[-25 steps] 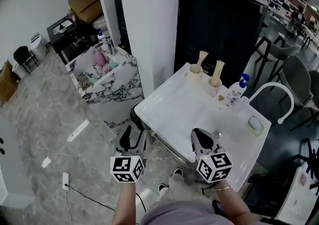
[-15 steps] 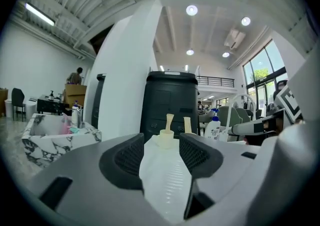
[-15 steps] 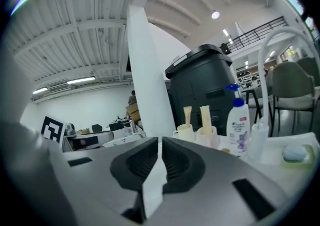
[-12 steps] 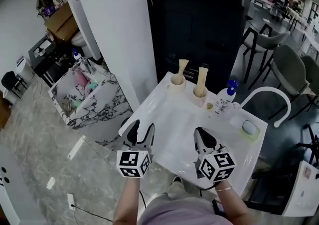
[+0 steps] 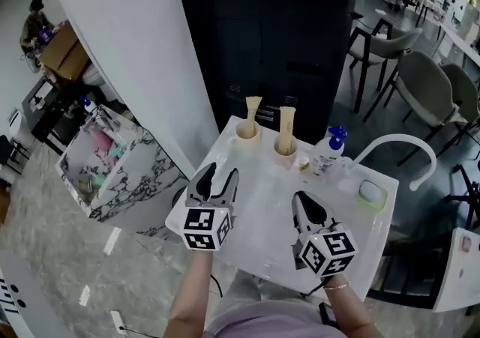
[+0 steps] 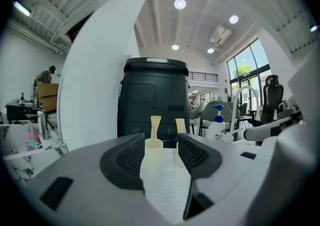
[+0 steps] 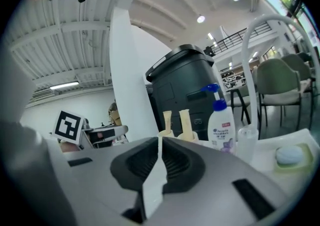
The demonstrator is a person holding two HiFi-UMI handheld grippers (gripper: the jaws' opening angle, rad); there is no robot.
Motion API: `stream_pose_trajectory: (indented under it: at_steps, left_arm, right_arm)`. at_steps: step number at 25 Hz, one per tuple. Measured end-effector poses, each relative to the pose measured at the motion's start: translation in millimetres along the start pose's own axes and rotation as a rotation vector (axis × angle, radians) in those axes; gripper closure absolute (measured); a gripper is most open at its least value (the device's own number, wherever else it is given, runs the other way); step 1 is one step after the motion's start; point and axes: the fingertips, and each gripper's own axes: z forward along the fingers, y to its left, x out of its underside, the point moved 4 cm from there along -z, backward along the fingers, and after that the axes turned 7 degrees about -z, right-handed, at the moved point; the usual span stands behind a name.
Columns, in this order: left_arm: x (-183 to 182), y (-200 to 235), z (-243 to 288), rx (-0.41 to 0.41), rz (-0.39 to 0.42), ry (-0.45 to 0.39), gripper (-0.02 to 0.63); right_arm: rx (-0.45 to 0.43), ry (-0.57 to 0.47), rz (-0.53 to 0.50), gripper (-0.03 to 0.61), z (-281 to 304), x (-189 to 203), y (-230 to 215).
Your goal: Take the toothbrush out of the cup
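Two cream cups stand at the far edge of the white table (image 5: 259, 213), each with an upright cream toothbrush. The left cup (image 5: 247, 131) holds one toothbrush (image 5: 253, 106); the right cup (image 5: 283, 149) holds the other toothbrush (image 5: 286, 121). My left gripper (image 5: 219, 173) hovers over the table short of the left cup, its jaws wide and closing with nothing between them. In the left gripper view that cup (image 6: 153, 144) shows far off between the left gripper (image 6: 161, 142) fingers. My right gripper (image 5: 301, 197) is shut and empty, nearer me. The right gripper (image 7: 160, 142) faces both toothbrushes (image 7: 166, 121).
A pump bottle (image 5: 325, 155), a small clear glass and a white arched faucet (image 5: 397, 142) stand at the table's right, with a soap dish (image 5: 370, 192). A black bin (image 5: 270, 44) rises behind the cups. A white pillar (image 5: 127, 52) and a marble counter (image 5: 105, 164) are left.
Both grippers have come forward from the table's near edge to over its top, closer to the cups. The left gripper has travelled farther, and its jaws have narrowed slightly.
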Motion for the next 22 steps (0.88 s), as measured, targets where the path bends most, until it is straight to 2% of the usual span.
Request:
stream_pose_trajectory:
  at_steps: [9,15,22]
  left_arm:
    - [-17.0,16.4,106.2,0.11,0.011,0.042,0.411]
    - [-7.9,19.0,158.9,0.171,0.03,0.106,0.414]
    - [12.1,24.1,203.5,0.173,0.053,0.173,0.414]
  right_arm:
    - [0.17,-0.006,0.051,0.555,24.7,-6.6,-16.2]
    - [0.272,0.017,0.087,0.555,33.8,0.7,-24.6]
    - [0.375,0.04,0.124,0.554,35.2,13.6,-37.1]
